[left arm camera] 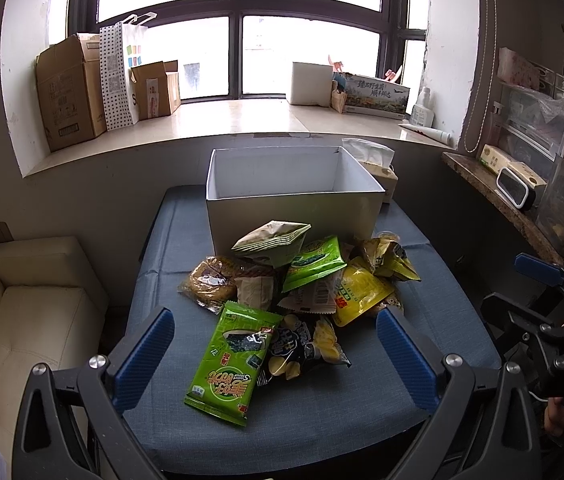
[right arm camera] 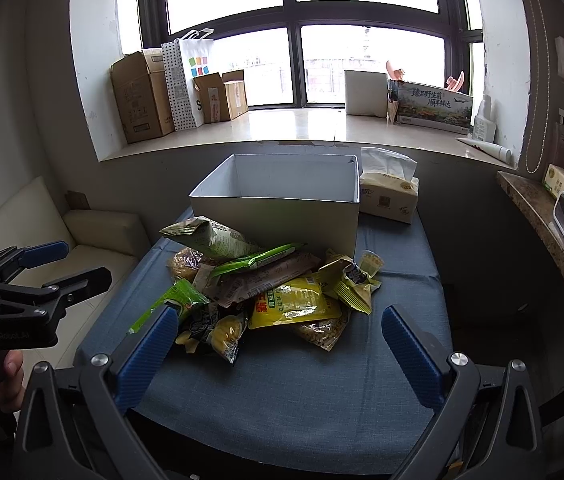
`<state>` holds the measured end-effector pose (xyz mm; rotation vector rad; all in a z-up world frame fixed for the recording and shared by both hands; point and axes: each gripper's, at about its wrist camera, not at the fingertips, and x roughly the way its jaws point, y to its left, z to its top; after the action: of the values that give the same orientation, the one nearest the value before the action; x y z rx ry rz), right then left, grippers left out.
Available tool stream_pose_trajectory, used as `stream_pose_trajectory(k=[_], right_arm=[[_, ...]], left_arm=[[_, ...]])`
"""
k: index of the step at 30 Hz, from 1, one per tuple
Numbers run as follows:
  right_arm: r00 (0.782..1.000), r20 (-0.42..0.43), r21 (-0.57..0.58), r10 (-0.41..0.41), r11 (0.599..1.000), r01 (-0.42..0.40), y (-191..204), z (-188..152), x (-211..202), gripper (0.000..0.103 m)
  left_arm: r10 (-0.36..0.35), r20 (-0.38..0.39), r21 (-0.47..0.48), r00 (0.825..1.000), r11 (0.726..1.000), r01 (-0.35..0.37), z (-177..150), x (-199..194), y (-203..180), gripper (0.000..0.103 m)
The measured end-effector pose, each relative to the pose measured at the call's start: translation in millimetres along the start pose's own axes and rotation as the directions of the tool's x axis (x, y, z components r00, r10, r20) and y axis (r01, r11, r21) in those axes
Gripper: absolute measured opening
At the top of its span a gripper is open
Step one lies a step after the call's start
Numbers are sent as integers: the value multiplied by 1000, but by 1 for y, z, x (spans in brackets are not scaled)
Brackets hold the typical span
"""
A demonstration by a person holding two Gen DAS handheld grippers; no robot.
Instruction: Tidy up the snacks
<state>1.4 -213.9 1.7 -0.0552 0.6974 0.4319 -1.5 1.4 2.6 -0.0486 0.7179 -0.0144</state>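
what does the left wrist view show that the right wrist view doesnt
Only the left wrist view shows the full front of the big green seaweed packet, lying nearest the camera, and the right gripper at the right edge.

Only the right wrist view shows the tissue pack almost whole beside the box, the bag of nuts under the yellow packet, and the left gripper at the left edge.

Both show the white box with no snacks visible inside, the snack pile in front of it, the yellow packet and open jaws.
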Motion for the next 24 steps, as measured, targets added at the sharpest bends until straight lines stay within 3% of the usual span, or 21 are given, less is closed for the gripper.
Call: stream_pose_trajectory(k=[21, 24], right_arm=[[1000, -4, 13, 3, 1000, -3, -2, 0, 1, 103], [999, 10, 11, 33, 999, -33, -5, 1, 7, 103]], left_arm=[[-8, 7, -20, 1000, 1000, 8, 0, -1, 6, 103], [-12, 24, -29, 1000, 999, 13, 1, -5, 14, 103]])
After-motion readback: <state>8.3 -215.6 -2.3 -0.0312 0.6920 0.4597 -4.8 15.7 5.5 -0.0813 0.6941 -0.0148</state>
